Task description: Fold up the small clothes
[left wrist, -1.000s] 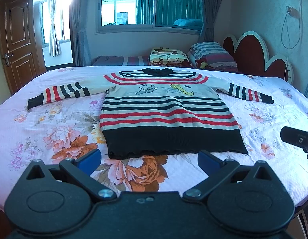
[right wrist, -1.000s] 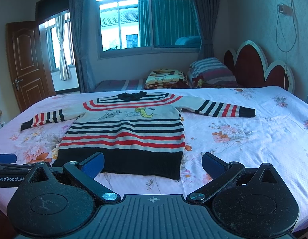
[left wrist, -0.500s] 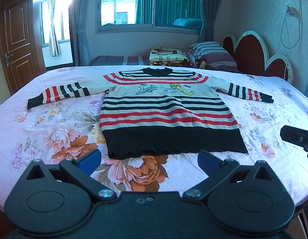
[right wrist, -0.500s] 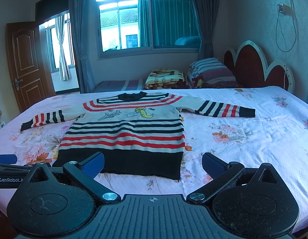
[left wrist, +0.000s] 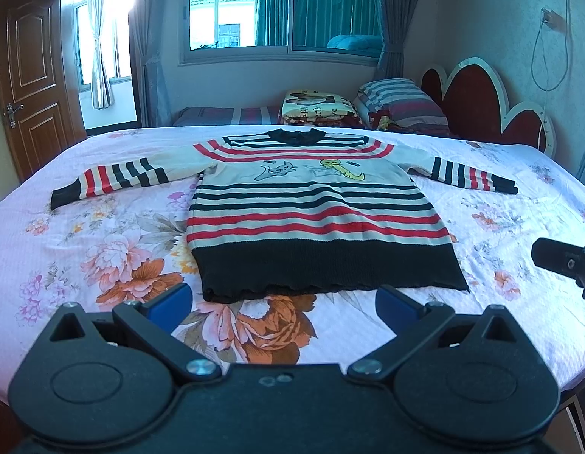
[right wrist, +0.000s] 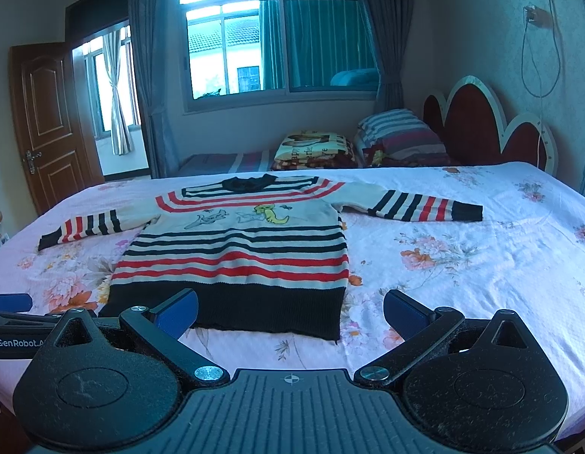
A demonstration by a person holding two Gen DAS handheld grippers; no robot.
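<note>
A small striped sweater (left wrist: 315, 219) (right wrist: 235, 261) in cream, red and black lies flat, front up, on the floral bed sheet (left wrist: 103, 249) (right wrist: 462, 265), both sleeves spread out sideways. Cartoon figures show on its chest. My left gripper (left wrist: 283, 302) hovers open just short of the black hem, nothing between its blue pads. My right gripper (right wrist: 290, 308) is open too, near the hem's right corner. The right gripper's finger (left wrist: 560, 263) shows at the right edge of the left wrist view, and the left gripper's finger (right wrist: 12, 302) at the left edge of the right wrist view.
Pillows and a folded blanket (left wrist: 318, 108) (right wrist: 315, 147) are stacked at the far side by the red headboard (left wrist: 481, 102) (right wrist: 481, 121). A window with curtains and a wooden door (left wrist: 27, 72) stand behind. Bare sheet lies on both sides of the sweater.
</note>
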